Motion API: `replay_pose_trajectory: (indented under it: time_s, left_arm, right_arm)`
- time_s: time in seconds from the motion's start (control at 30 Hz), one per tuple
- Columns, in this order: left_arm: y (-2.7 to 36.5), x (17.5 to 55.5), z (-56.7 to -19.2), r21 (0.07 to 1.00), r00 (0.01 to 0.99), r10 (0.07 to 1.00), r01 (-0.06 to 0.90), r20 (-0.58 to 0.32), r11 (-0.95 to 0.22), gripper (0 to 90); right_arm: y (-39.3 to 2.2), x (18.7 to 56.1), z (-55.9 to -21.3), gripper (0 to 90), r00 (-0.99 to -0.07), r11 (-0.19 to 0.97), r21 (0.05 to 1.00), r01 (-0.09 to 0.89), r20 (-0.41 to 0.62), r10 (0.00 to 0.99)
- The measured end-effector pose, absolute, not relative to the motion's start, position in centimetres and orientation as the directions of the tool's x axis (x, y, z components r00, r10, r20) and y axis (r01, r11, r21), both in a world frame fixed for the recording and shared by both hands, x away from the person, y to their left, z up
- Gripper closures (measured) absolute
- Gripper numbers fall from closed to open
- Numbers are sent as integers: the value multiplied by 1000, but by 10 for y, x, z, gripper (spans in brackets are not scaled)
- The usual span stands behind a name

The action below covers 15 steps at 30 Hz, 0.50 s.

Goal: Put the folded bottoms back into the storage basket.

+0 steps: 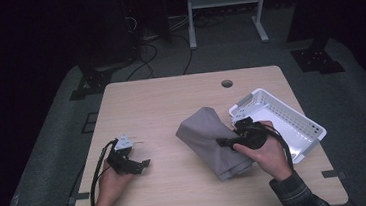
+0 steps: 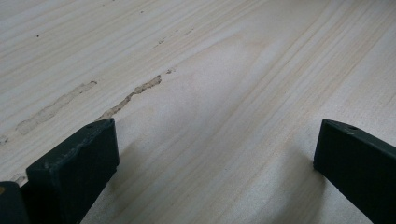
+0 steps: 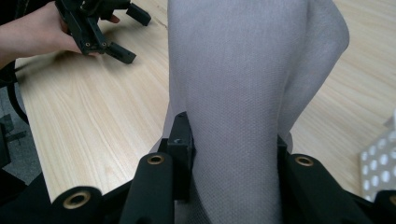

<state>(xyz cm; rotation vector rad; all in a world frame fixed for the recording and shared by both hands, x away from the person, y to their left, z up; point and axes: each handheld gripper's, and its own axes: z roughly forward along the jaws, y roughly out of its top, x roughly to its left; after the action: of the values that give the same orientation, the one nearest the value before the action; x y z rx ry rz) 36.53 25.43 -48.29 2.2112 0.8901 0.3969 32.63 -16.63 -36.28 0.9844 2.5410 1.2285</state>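
- From the high view we record the left gripper [image 1: 135, 160] low over the wooden table [image 1: 170, 99] at its near left, held in the person's left hand [image 1: 111, 179], well apart from everything else.
- The left gripper view adds what the high view cannot resolve: the jaws stand wide apart, released, with bare wood and a few scuff marks [image 2: 135, 91] between them.
- The right gripper [image 3: 233, 154] is clenched on a grey cloth [image 3: 247, 74]; we see this plainly in the right gripper view, where the fabric rises from between the jaws.
- In the high view the cloth [image 1: 209, 141] lies right of centre on the table, its near edge at the right hand [image 1: 265, 153].
- The right gripper's fingertips are hidden by the fabric.
- A white basket [image 1: 293, 118] with perforated walls sits just beside the cloth, at the right edge; we see nothing inside it, though the hand covers part of it.
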Motion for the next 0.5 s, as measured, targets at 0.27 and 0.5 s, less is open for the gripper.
replay_pose_trajectory:
  time_s: [0.27, 0.5]
  left_arm:
    - [254, 365, -483, 713, 715, 698, 480, 18, -511, 0]
    - [254, 365, -483, 713, 715, 699, 481, 18, -511, 0]
  right_arm:
    - [-182, 325, -353, 649, -767, 432, 760, 487, 134, 628]
    - [-197, 325, -345, 649, -754, 409, 776, 480, 127, 644]
